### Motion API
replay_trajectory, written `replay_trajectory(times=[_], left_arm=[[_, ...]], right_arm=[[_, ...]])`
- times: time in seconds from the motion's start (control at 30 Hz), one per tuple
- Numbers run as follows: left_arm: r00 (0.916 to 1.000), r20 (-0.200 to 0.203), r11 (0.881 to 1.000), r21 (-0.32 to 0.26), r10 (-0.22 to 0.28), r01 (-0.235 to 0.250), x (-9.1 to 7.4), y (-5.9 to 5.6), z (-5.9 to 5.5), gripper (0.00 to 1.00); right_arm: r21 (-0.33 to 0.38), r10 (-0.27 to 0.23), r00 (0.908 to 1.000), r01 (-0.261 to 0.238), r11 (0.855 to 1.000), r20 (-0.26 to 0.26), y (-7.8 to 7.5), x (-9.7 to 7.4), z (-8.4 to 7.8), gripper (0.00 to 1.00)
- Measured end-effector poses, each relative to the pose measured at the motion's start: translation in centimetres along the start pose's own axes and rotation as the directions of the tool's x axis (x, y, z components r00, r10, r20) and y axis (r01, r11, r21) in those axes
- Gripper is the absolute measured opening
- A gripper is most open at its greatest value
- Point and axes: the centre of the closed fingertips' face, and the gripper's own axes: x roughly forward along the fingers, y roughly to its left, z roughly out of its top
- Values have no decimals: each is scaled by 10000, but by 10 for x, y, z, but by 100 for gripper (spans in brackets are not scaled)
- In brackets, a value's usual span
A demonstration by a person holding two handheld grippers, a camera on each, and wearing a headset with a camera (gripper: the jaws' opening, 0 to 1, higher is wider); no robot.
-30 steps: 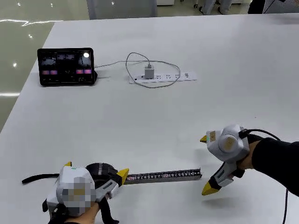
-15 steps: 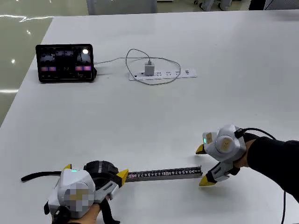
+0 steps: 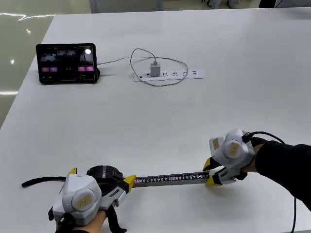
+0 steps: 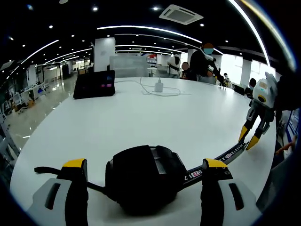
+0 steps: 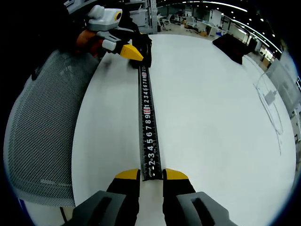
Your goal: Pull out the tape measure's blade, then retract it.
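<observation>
White workbench [image 3: 160,116] is spread under everything. Nearest, the left gripper [image 3: 100,176] is set around the black tape measure [image 4: 143,176], a jaw on each side with a little gap showing at the tips — whether the case is truly clamped cannot be told. From it the blade [image 5: 149,117] lies flat along the bench to the right gripper [image 5: 151,175], whose jaws are closed against the two edges of the blade's end. The pull-out step is judged to be in hand, with only a short length out; next, the end should be drawn straight away from the case while the case is held firm. Farther off, a power strip [image 3: 170,75] and a tablet [image 3: 66,63] are seen.
</observation>
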Motion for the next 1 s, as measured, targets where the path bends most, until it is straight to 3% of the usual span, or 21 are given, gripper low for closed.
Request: replay_trajectory(times=[0.13, 0.27, 0.47, 0.63, 0.83, 0.9, 0.93, 1.0], left_arm=[[10000, 1, 10000, -38, 4, -4, 0, 1, 0, 97], [9993, -276, 9993, -276, -248, 240, 1, -3, -6, 87], [9991, -251, 9991, -288, -329, 321, 1, -7, -3, 81], [9999, -133, 9998, -183, 68, -71, 2, -1, 2, 82], [9990, -421, 9994, -320, 132, -146, 2, -1, -2, 72], [9985, -540, 9998, -155, 120, -129, 1, -2, -3, 66], [9974, -622, 9993, 145, 360, -351, 0, 3, -3, 64], [9973, -711, 9998, -92, 175, -182, 1, 0, -3, 64]], right_arm=[[-32, -21, 10000, 20, 10000, -58, -2, 0, 0, 12], [-811, -15, 9996, -9, 9967, -295, 0, 0, 0, 12], [-453, 61, 9990, -82, 9989, -453, -1, 0, -1, 11], [-326, -25, 9987, 8, 9995, -503, -1, 0, -1, 10], [-87, -141, 9983, 137, 9999, -568, -3, 1, -1, 10], [-199, -77, 9979, 64, 9998, -640, -3, 1, -2, 10], [-248, -62, 9975, 45, 9997, -698, -3, 1, -1, 10], [-265, -79, 9956, 55, 9996, -932, -3, 2, -1, 10]])
